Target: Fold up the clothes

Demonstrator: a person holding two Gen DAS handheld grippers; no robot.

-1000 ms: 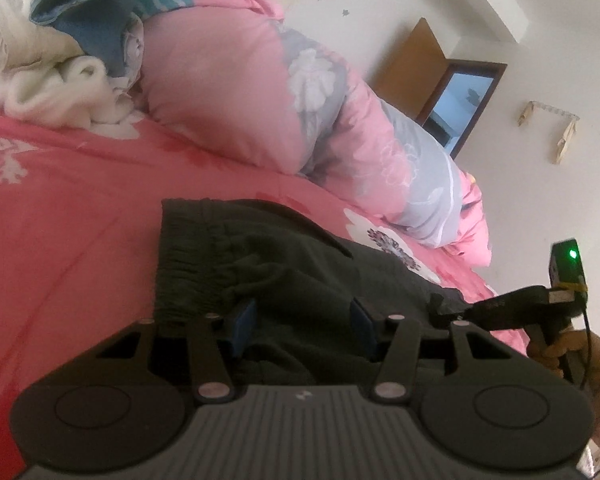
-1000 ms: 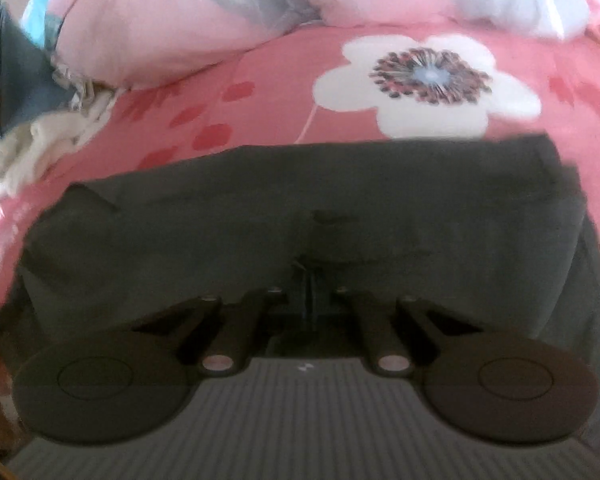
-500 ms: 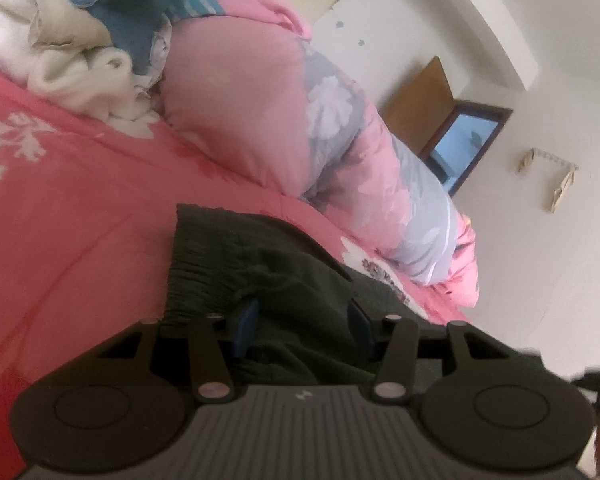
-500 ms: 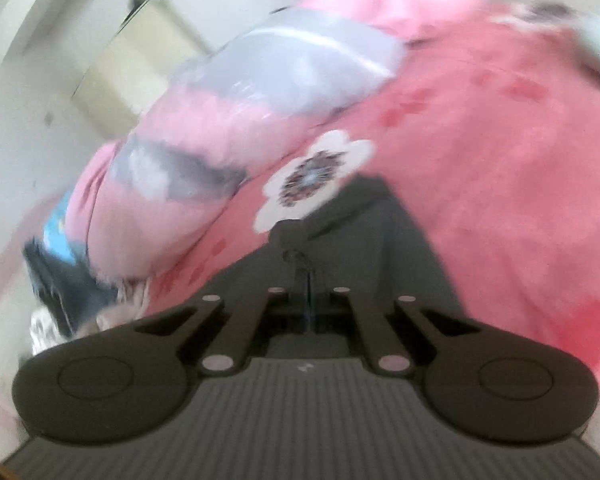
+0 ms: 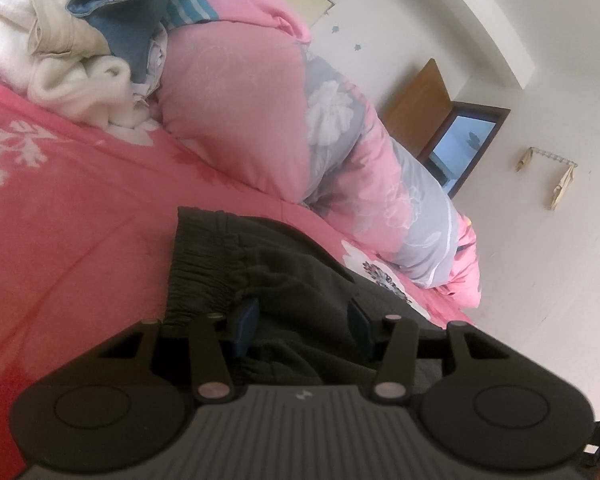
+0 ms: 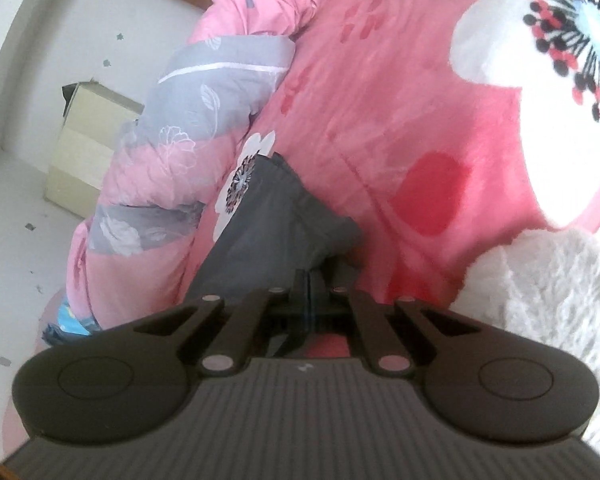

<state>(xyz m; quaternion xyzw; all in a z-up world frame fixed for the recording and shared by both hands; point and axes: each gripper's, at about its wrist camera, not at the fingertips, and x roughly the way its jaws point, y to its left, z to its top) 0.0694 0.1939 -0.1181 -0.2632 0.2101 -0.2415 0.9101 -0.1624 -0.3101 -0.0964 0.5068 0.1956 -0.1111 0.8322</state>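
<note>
Dark, soft trousers [image 5: 284, 276] with a gathered elastic waistband are spread on a bed [image 5: 68, 216] covered in fleecy pink floral fabric. The left gripper [image 5: 303, 322] is held with fingers parted around a bunched fold. The right gripper [image 6: 309, 292] is clamped tight on the trousers' smooth grey edge. A puffy quilted duvet [image 5: 260, 120] is heaped behind.

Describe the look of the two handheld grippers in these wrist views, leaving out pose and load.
Both look alike: a dark grey ribbed body flanked by two round black discs, from which black linkage bars with pale rivets run forward to the fingers. The left gripper has blue finger pads. On the right gripper only dark fingers show. Each body carries a small white mark at its front edge. No cables, sleeves or hands appear.
</note>
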